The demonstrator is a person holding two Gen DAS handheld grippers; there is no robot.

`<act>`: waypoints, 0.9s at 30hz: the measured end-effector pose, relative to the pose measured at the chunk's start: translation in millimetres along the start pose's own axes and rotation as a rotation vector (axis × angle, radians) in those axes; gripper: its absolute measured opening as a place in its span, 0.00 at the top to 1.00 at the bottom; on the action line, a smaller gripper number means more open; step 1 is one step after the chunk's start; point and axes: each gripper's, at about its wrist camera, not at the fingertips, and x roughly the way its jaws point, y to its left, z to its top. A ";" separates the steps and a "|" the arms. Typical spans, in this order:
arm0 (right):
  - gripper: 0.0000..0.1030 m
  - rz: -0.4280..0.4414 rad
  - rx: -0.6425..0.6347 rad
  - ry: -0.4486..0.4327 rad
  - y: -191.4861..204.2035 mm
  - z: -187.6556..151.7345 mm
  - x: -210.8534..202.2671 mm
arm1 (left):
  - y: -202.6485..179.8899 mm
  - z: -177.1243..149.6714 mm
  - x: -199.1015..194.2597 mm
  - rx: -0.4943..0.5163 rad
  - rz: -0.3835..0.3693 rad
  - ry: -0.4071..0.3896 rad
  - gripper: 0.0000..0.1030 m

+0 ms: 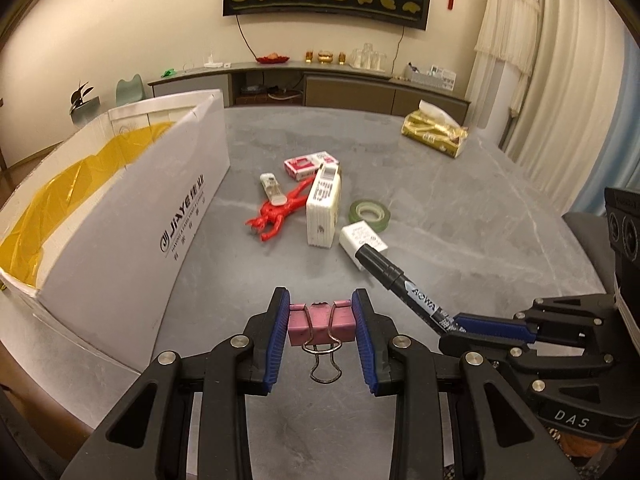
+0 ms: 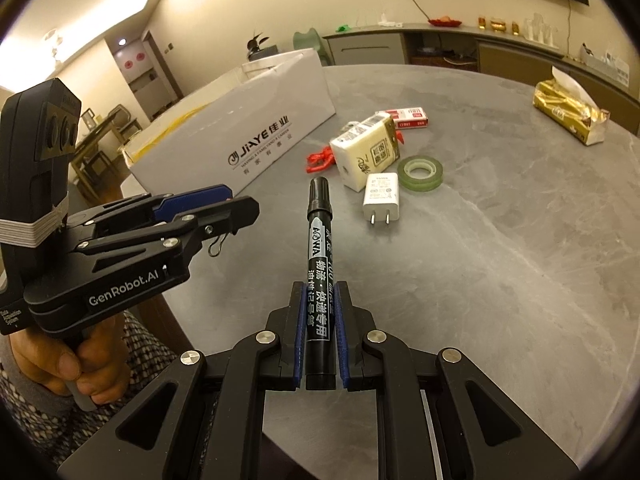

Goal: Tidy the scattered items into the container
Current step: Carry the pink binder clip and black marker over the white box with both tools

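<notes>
Because the white cardboard box (image 1: 132,216) stands open-topped along the left edge of the grey table (image 1: 460,216), with its yellow lining showing, I take it as the container and steer everything toward it. It sits just left of my left gripper (image 1: 322,320), so that drop looks short.

The rest of the clutter lies grouped mid-table, well apart from me: a tissue pack (image 1: 324,210) standing on edge, a red toy figure (image 1: 276,214) partly under a small white tube (image 1: 273,189), a pink and white carton (image 1: 308,164) behind them, a green tape roll (image 1: 369,211) and a white plug adapter (image 2: 382,196) lying flat, prongs toward me.

My right gripper (image 2: 320,336) is clenched on the black marker (image 2: 318,264), gripped near its tail so the capped end juts forward over the table.

My left gripper is clamped across the pink binder clip (image 1: 322,322), squeezing its sides, the wire loops hanging free below.
</notes>
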 end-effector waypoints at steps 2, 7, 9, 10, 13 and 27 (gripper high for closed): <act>0.87 -0.008 -0.005 -0.003 4.3 0.7 -4.0 | 1.1 1.3 -6.2 -0.004 -0.011 -0.016 0.68; 0.87 -0.020 -0.019 -0.012 16.4 4.1 -13.6 | 4.7 6.5 -21.6 -0.023 -0.035 -0.059 0.68; 0.87 -0.023 -0.024 -0.016 21.7 6.8 -16.9 | 6.7 8.6 -26.6 -0.031 -0.044 -0.072 0.68; 0.87 -0.024 -0.028 -0.018 23.9 8.0 -18.3 | 7.3 9.5 -29.7 -0.033 -0.048 -0.081 0.68; 0.86 -0.029 -0.042 -0.026 32.1 12.9 -22.7 | 9.6 11.5 -38.2 -0.043 -0.058 -0.104 0.68; 0.86 -0.030 -0.104 -0.057 65.5 42.0 -32.3 | 42.8 24.1 -76.9 -0.149 -0.095 -0.208 0.68</act>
